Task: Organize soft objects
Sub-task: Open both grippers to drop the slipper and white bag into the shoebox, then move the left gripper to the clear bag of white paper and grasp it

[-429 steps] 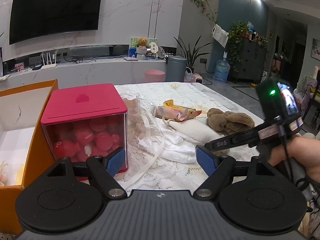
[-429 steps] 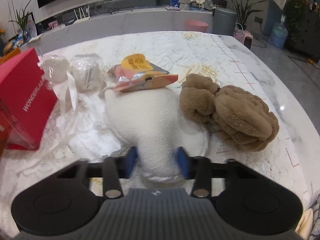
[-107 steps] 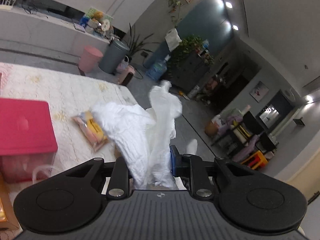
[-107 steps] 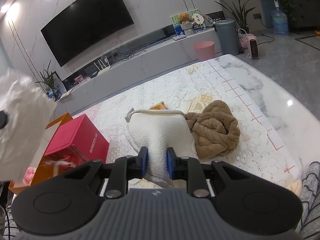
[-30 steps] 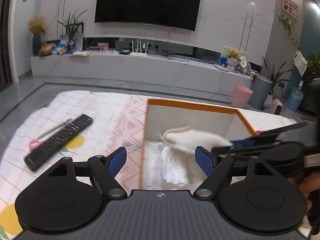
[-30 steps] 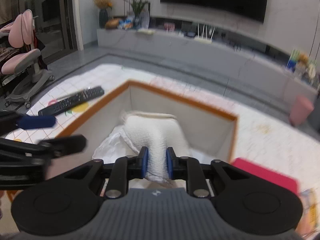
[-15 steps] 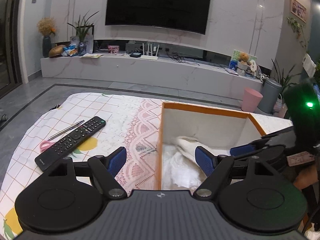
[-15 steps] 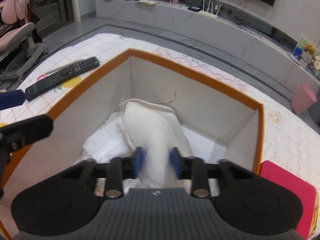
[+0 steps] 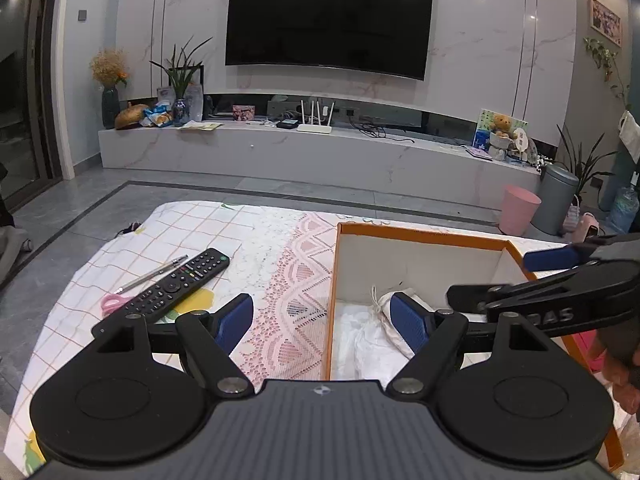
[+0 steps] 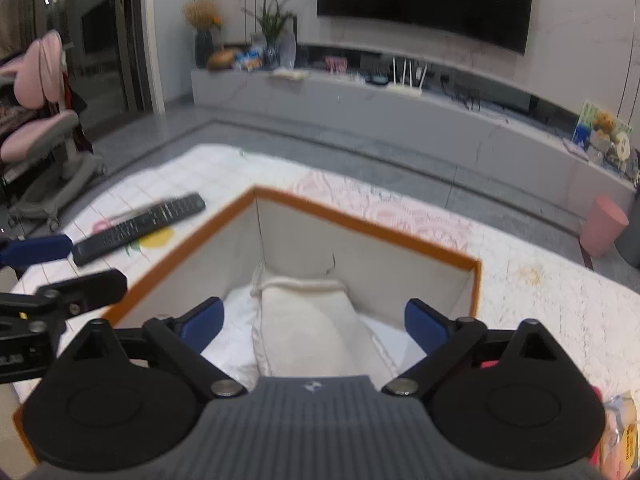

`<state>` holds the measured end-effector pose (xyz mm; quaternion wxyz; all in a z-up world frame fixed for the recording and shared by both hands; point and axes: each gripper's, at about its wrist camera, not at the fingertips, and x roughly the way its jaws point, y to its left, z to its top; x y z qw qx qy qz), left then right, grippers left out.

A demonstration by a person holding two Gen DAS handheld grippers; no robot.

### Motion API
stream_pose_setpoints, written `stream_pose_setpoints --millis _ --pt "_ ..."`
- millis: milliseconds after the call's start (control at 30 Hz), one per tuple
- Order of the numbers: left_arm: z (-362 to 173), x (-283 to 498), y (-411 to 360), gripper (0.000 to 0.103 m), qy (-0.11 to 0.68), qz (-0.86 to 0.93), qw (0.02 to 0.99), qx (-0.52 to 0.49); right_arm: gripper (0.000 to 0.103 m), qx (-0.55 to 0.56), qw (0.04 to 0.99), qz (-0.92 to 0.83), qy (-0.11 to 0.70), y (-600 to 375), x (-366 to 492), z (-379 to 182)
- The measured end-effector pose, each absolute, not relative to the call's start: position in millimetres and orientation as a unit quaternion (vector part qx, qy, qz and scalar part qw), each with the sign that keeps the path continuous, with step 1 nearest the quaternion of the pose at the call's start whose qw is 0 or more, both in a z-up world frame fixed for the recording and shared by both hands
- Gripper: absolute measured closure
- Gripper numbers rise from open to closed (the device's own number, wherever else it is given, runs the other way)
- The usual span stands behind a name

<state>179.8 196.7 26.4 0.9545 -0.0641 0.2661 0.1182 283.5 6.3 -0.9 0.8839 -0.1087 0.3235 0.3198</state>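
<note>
A cream fleece pouch lies inside the orange-rimmed box, on top of a crumpled white cloth. My right gripper hovers over the box's near side. Its jaws are opening and stand wide on either side of the pouch, with neither pad pressing on it. In the left wrist view the pouch and the white cloth show inside the box, and the right gripper reaches in from the right. My left gripper is open and empty, straddling the box's left wall.
A black remote, a pen and pink scissors lie on the tablecloth left of the box. A snack packet sits at the right edge. A pink bin stands on the floor beyond.
The right gripper's jaws went from shut on the cream pouch to wide apart, and the pouch now rests in the box. The left gripper stayed open and barely moved.
</note>
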Motion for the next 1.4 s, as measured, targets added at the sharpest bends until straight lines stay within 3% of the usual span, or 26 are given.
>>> stream_pose_setpoints --millis 333,533,733,1033,1100,1400 --pt "69.7 165.5 156.8 0.011 0.234 0.093 0.965 -0.069 0.003 -0.090 0.910 0.295 0.278 -50.6 257.4 46.7" --pt "60.6 139.7 97.3 0.011 0.251 0.061 0.965 -0.053 0.003 -0.054 0.931 0.270 0.240 -127.6 217.6 61.2" --pt "43.9 113.9 34.6 0.011 0.270 -0.013 0.962 -0.043 0.003 -0.051 0.947 0.207 0.239 -199.7 193.4 29.9" --pt "-3.4 102.4 -36.6 0.011 0.288 -0.097 0.952 -0.019 0.003 0.111 0.945 0.145 0.269 -296.3 180.8 -26.0" --pt "-17.2 101.6 -48.9 0.011 0.288 -0.112 0.951 -0.016 0.003 0.141 0.926 0.160 0.312 -312.0 186.1 -40.7" --pt "-74.3 111.2 -88.9 0.012 0.285 -0.053 0.956 0.045 0.003 0.161 0.910 0.120 0.363 -342.3 181.0 -60.5"
